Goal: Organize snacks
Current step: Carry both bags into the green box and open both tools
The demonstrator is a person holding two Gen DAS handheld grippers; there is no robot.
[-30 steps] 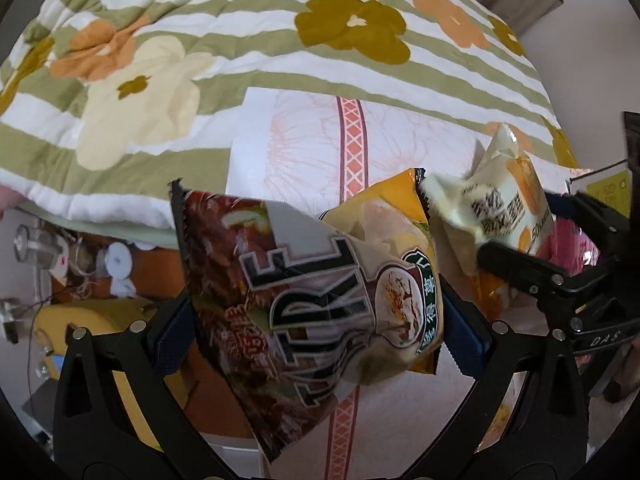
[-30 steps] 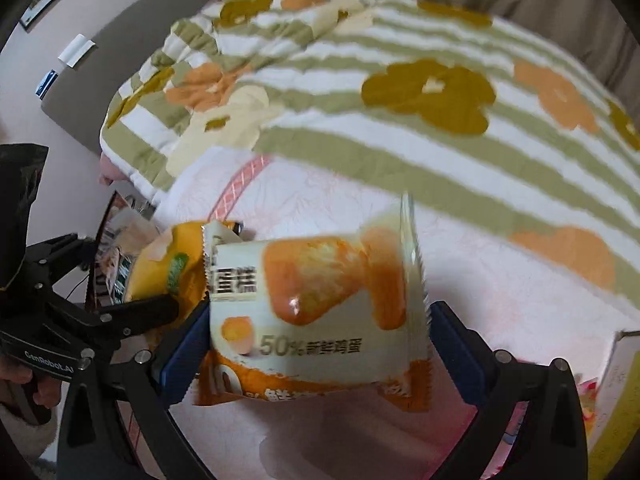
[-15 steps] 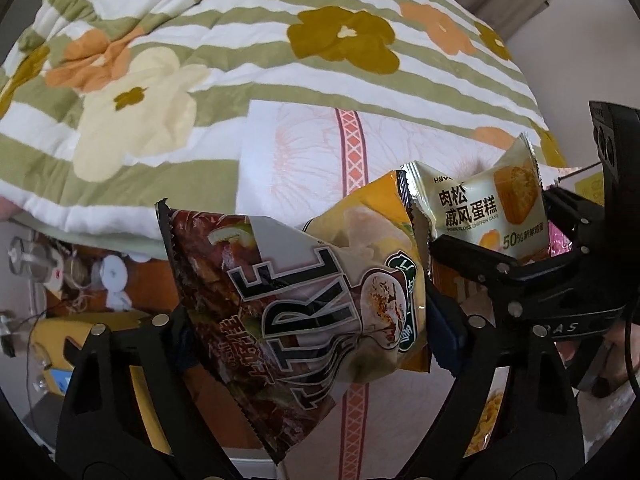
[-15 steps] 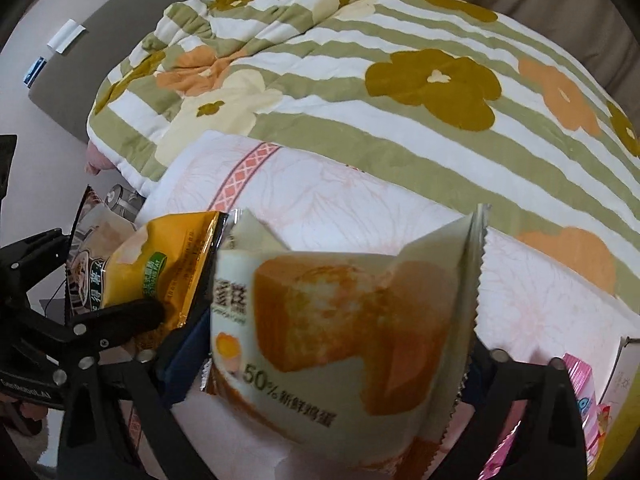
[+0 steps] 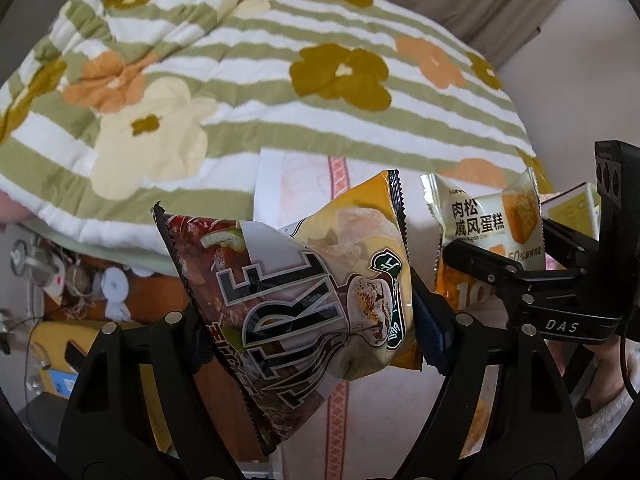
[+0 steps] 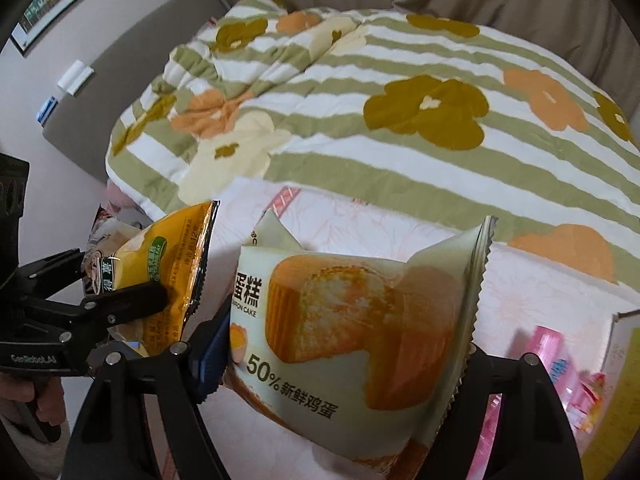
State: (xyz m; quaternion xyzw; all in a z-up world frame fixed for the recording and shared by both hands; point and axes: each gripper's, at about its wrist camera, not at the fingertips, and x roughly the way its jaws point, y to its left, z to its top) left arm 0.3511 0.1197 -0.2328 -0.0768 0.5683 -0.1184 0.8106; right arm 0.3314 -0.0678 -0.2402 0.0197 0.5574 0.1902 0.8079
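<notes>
My left gripper [image 5: 312, 340] has its jaws closing on a brown and white chip bag [image 5: 280, 300] with a yellow chip bag [image 5: 360, 216] pressed behind it. Both bags hang off the bed, crumpled between the pads. In the right wrist view, my right gripper [image 6: 340, 360] is closing on a cream and orange chiffon cake packet [image 6: 360, 320], which bulges between its blue pads. Each view shows the other tool: the right gripper [image 5: 516, 248] with the cake packet [image 5: 492, 216], and the left gripper [image 6: 116, 280] with the yellow bag [image 6: 172, 260].
Below lies a bed with a green-striped flowered quilt [image 5: 240, 100] and a pale pink sheet with a red band [image 5: 338, 176]. Pink packets [image 6: 552, 360] and a yellow box [image 6: 624, 340] sit at the right. Bedside clutter [image 5: 80, 280] shows lower left.
Both grippers have risen from the bed with their packets. Their jaws have narrowed, and the bags are squeezed and crumpled more than before.
</notes>
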